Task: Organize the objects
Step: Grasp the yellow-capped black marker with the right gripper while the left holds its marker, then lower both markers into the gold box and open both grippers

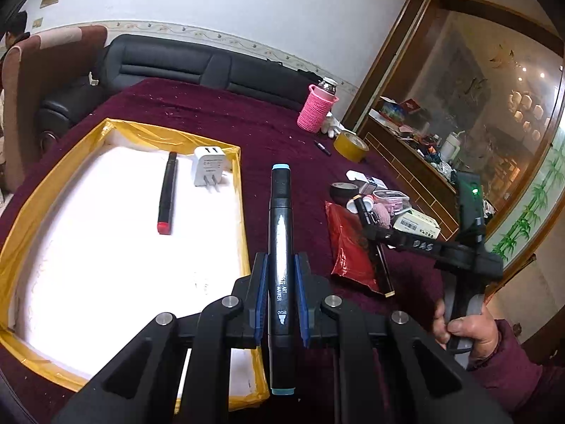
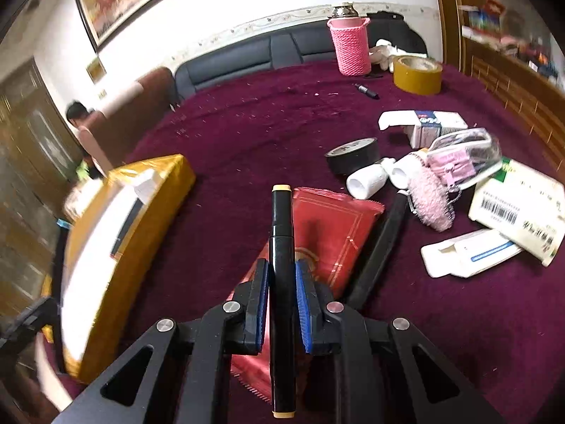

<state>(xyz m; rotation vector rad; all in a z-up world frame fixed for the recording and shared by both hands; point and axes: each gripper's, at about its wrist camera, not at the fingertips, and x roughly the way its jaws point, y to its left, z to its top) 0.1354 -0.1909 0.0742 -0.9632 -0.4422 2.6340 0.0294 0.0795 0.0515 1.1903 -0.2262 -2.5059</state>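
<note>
My left gripper point(image 1: 280, 268) is shut on a black art marker with blue-green caps point(image 1: 280, 219), held above the right edge of the yellow-rimmed white tray point(image 1: 243, 212). In the tray lie a black marker with a red cap point(image 1: 167, 194) and a white plug adapter point(image 1: 208, 166). My right gripper point(image 2: 281, 275) is shut on a black marker with yellow caps point(image 2: 281, 219), held above a red packet point(image 2: 335, 226). The tray also shows in the right wrist view point(image 2: 152, 205) at the left. The right gripper shows in the left wrist view point(image 1: 374, 233) over the red packet point(image 1: 348, 247).
On the maroon cloth at the right lie black tape point(image 2: 353, 155), white bottles point(image 2: 367, 180), a pink brush point(image 2: 430, 198), a clear pouch point(image 2: 466, 155), boxes point(image 2: 519, 205) and another black pen point(image 2: 385, 233). Farther back stand a pink knitted bottle point(image 2: 349, 46) and yellow tape point(image 2: 418, 74).
</note>
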